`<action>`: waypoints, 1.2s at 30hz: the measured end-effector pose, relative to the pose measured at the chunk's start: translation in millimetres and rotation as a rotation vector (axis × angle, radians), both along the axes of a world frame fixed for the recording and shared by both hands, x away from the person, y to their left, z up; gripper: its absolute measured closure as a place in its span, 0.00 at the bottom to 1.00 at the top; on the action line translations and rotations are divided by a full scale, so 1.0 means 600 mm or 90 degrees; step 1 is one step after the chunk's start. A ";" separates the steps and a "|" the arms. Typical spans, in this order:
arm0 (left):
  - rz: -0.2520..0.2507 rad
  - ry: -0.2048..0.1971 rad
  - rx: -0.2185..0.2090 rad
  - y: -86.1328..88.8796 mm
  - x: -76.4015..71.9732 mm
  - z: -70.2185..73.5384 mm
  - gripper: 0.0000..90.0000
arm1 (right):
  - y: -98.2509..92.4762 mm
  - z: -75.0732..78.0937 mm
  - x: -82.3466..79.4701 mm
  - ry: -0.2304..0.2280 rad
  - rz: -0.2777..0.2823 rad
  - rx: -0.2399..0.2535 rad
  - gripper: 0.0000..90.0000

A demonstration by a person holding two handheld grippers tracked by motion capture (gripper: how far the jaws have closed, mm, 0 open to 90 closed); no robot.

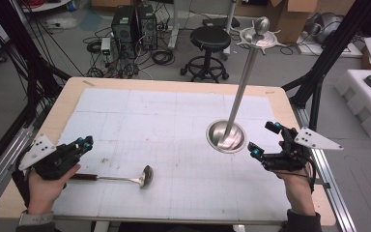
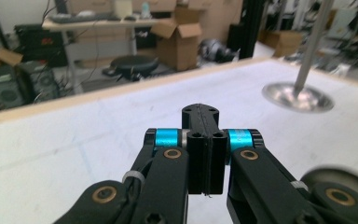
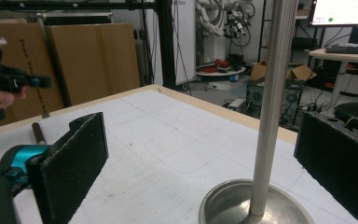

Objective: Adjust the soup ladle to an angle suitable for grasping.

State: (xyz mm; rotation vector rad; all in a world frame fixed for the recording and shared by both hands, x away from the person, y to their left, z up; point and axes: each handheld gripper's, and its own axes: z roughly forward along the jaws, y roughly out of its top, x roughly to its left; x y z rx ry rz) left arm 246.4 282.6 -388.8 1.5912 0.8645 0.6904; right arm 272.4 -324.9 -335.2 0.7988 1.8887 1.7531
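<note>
A steel ladle (image 1: 125, 179) with a dark handle lies on the white mat near the front left, its bowl pointing right. My left gripper (image 1: 86, 142) hovers over the handle end; its jaws (image 2: 204, 140) are pressed together with nothing between them. A tall metal stand (image 1: 226, 136) with a round dish base and a hooked top rises at the right of the mat. My right gripper (image 1: 263, 140) sits just right of that base with its jaws wide apart and empty; in the right gripper view (image 3: 205, 154) the pole (image 3: 270, 107) stands between the two pads.
The wooden table (image 1: 164, 85) carries a white gridded mat (image 1: 174, 121). Beyond the far edge stand a black stool (image 1: 208, 41), computer towers (image 1: 133, 24) and cables on the floor. Black frame posts flank both sides.
</note>
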 end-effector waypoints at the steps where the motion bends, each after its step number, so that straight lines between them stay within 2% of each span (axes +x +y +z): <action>1: 0.009 0.011 -0.001 0.005 -0.004 -0.009 1.00 | -0.001 0.000 0.001 -0.002 0.004 0.005 0.02; 4: 0.022 0.036 -0.018 0.022 -0.012 -0.033 1.00 | 0.000 0.002 0.001 0.000 0.006 0.009 0.02; 7: 0.032 0.061 -0.002 0.031 -0.015 -0.050 1.00 | 0.002 0.003 0.002 -0.005 0.008 0.006 0.02; 10: 0.029 0.071 0.021 0.033 -0.020 -0.061 1.00 | 0.003 0.003 0.003 -0.001 0.010 0.006 0.02; 16: 0.025 0.099 0.032 0.036 -0.034 -0.079 1.00 | 0.003 0.002 0.005 -0.001 0.007 0.004 0.02; 22: 0.022 0.128 0.037 0.037 -0.047 -0.093 1.00 | 0.005 -0.001 0.006 0.005 0.008 0.004 0.02; 27: 0.010 0.140 0.055 0.028 -0.055 -0.101 1.00 | 0.013 -0.003 0.010 0.010 0.013 -0.001 0.02; 30: -0.001 0.150 0.054 0.027 -0.059 -0.102 1.00 | 0.015 -0.001 0.009 0.008 0.018 -0.001 0.02; 36: -0.003 0.168 0.064 0.031 -0.065 -0.108 1.00 | 0.015 0.000 0.010 0.004 0.019 -0.001 0.02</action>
